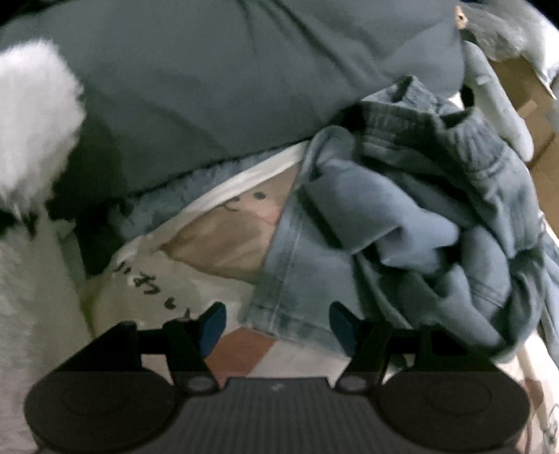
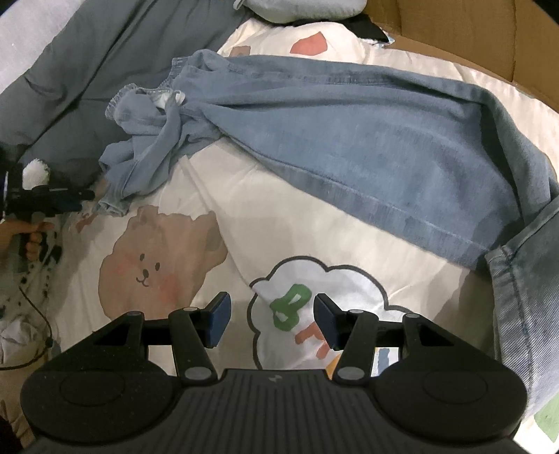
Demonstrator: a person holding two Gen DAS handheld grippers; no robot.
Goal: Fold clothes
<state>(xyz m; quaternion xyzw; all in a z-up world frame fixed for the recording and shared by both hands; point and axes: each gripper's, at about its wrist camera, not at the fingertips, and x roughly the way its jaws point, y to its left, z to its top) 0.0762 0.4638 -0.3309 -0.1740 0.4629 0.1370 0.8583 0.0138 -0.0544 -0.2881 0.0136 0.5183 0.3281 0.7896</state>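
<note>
Currently, item 1: denim trousers [image 2: 367,139], light blue, elastic waist. Location: on the bed, atop a cartoon-print duvet [image 2: 216,195]. Condition: not folded. One leg lies stretched toward the right w/ its hem [image 2: 506,265] turned over; the other leg is bunched and twisted near the waistband [image 2: 146,101], its cuff [image 1: 290,321] just ahead of our left tongs [image 1: 277,326].

Left tongs: released, jaws apart, nothing betw. them, cuff approx. touching. Right tongs [image 2: 272,323]: released, empty, hovering over the duvet, apart from the denim.

Progress, as we judge it: legs not aligned, no crease set; straightening and folding both remain.

Surroundings: grey bedding [image 1: 227,80] behind, cardboard box [image 2: 471,31] far right, white fluffy thing [image 1: 31,115] at left.
</note>
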